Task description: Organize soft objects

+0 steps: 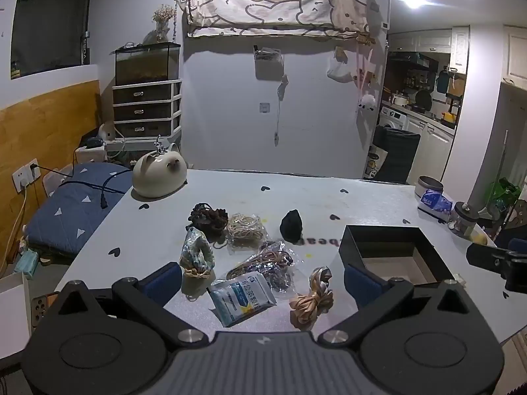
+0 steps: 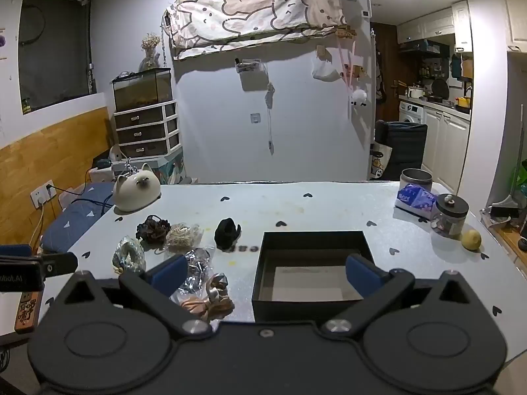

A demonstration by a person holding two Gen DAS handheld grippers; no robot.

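Both the left gripper (image 1: 263, 279) and the right gripper (image 2: 265, 275) are spread wide and hold nothing. The soft things lie in the middle of the grey desk (image 1: 362, 204); nearest its front edge is the peach satin scrunchie (image 1: 311, 301). The open black square box (image 2: 313, 270) stands beside them and looks empty. I would lower the fingers around the scrunchie's thickest fold and pinch gently.

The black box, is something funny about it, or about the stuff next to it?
The black box sits upright and holds nothing. The soft things, such as the peach scrunchie and the black scrunchie, lie scattered on the table outside it. Nothing looks spilled or broken.
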